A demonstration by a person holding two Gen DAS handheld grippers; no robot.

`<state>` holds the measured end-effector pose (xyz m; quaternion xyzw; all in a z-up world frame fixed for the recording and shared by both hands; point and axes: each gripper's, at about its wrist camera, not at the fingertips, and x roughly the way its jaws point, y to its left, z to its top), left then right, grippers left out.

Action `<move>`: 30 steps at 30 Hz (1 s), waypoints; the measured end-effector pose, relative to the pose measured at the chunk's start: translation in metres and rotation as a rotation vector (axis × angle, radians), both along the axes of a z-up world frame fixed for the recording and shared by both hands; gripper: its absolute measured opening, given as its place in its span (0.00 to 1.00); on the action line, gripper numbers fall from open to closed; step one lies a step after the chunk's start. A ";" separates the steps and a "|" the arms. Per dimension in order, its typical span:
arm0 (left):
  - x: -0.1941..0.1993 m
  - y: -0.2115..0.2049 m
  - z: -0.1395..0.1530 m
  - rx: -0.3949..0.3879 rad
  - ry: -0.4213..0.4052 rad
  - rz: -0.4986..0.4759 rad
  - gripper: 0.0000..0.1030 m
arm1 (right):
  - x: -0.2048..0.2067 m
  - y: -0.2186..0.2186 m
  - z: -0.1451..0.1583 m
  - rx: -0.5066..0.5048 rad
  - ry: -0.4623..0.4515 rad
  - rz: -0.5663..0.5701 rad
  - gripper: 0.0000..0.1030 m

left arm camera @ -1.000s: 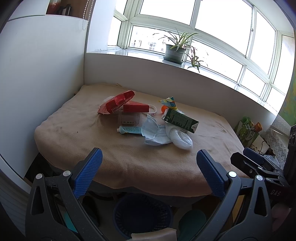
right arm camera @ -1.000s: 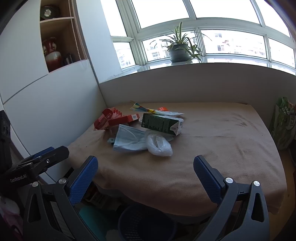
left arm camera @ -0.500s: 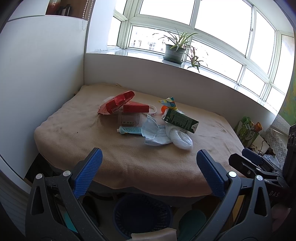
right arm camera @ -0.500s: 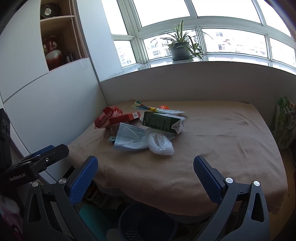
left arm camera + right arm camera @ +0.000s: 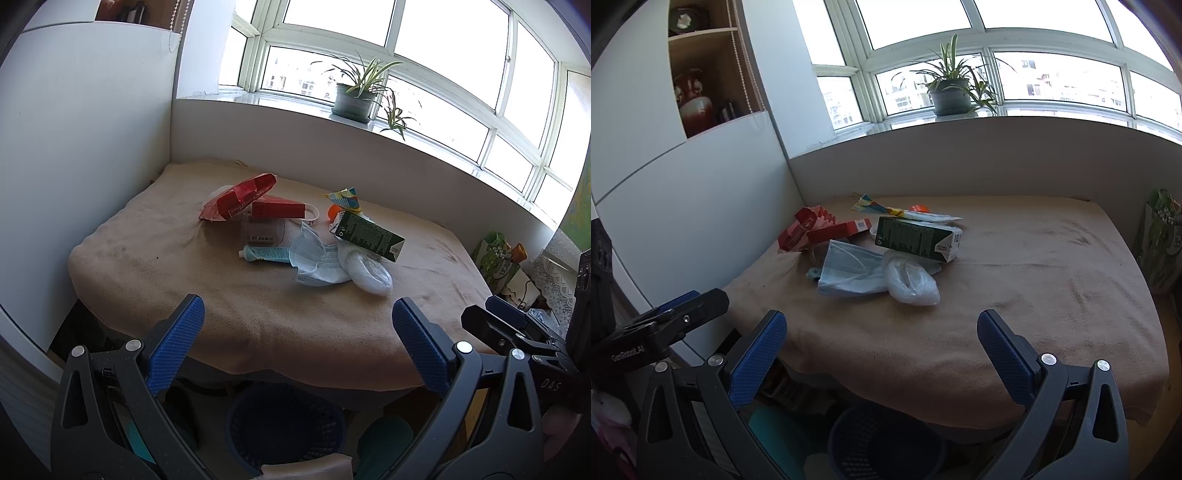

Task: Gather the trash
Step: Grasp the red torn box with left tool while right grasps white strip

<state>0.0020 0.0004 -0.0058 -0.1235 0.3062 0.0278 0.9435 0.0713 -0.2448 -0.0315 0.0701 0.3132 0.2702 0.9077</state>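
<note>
1. The left gripper (image 5: 295,328) hangs short of the bench (image 5: 155,258), fingers (image 5: 177,339) wide apart and empty.
2. The right gripper (image 5: 882,339) does likewise — fingers (image 5: 1001,350) spread, holding nothing.
3. The trash lies heaped mid-bench at 12 o'clock: a green carton (image 5: 916,240) leaning on a plastic bag (image 5: 912,282), with a face mask (image 5: 849,273) touching it at 9 o'clock.
4. A blue basket (image 5: 286,424) stands below the bench edge — at 6 o'clock.

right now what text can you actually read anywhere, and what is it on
"GenRobot.AI": side of the left tool, in the right wrist view.
"DAS": side of the right tool, in the left wrist view.
Print on the green carton and red box: too blurred to read.
</note>
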 end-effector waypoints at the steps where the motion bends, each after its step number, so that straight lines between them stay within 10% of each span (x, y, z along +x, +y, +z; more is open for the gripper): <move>1: 0.000 0.001 -0.001 -0.001 0.002 0.002 1.00 | 0.001 0.000 -0.001 -0.001 0.004 -0.001 0.99; 30: 0.040 0.053 -0.040 -0.059 0.089 0.049 1.00 | 0.058 0.005 -0.029 -0.038 0.087 -0.004 0.99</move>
